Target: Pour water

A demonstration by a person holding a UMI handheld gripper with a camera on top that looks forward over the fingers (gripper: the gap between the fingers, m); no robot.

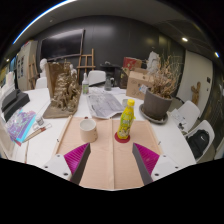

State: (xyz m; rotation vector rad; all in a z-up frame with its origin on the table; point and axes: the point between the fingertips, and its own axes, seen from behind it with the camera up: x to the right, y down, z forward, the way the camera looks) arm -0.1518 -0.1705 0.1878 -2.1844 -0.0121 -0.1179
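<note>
A yellow bottle (126,119) with a red cap and base stands upright on the pale table (108,160), just ahead of my fingers and a little toward the right one. My gripper (112,160) is open and empty, its magenta pads (77,156) spread wide on either side with bare table between them. A brown pot with a dry plant (158,100) stands beyond the bottle to the right. A white roll of tape (88,129) lies ahead of the left finger.
A wooden figure and boxes (63,90) stand at the left rear. A tray of clear wrapped items (104,104) lies behind the bottle. Papers and a bag (22,125) lie far left. Cardboard boxes (135,80) and chairs (96,77) stand beyond the table.
</note>
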